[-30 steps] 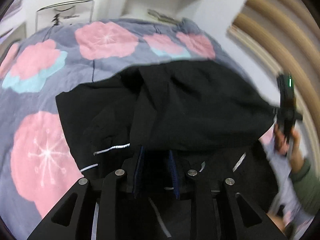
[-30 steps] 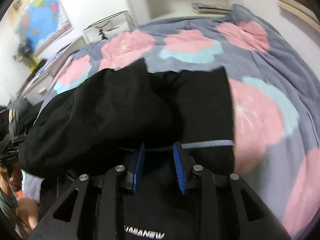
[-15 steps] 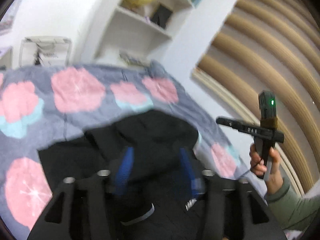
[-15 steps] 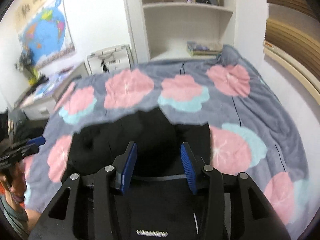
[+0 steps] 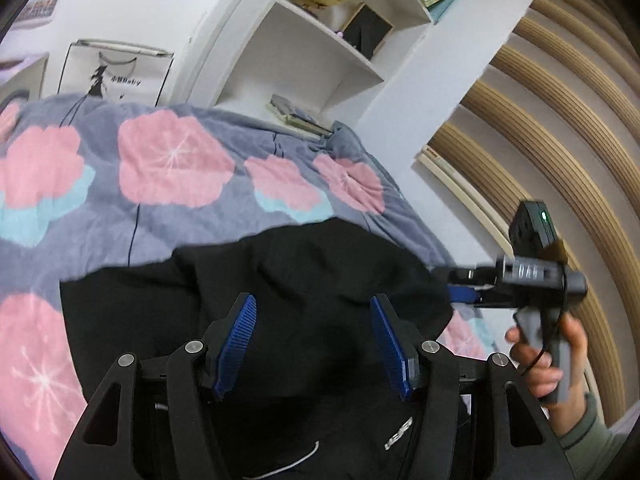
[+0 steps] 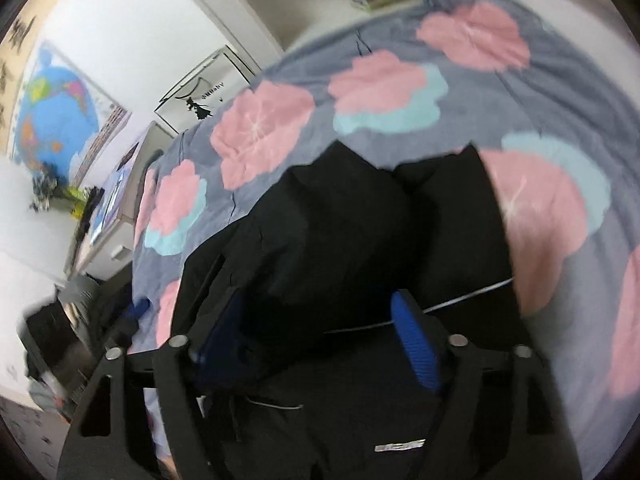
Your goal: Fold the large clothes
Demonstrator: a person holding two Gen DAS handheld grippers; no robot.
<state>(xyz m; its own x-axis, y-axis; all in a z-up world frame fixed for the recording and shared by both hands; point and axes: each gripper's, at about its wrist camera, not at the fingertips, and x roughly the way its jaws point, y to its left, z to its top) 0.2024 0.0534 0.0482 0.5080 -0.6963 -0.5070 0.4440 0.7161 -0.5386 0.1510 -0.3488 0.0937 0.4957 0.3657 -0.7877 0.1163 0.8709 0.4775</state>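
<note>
A large black garment (image 5: 304,280) with thin white piping lies folded over on a grey bed cover with pink flowers (image 5: 172,164). My left gripper (image 5: 314,334) is open and empty, raised just above the garment's near part. My right gripper shows in the left wrist view (image 5: 464,294) at the garment's right edge, held in a hand. In the right wrist view the garment (image 6: 360,232) fills the middle, and my right gripper (image 6: 320,320) is open and empty above it. Its left finger is partly hidden by a dark fold.
White shelves (image 5: 320,52) with a yellow globe and books stand behind the bed. A curved wooden slat wall (image 5: 560,132) runs along the right. A desk and a world map (image 6: 56,108) are to the left of the bed.
Both grippers let go of the garment, opened wide and lifted back from it. The folded-over black layer now rests on the bed. The right gripper swung toward the garment's right edge.
</note>
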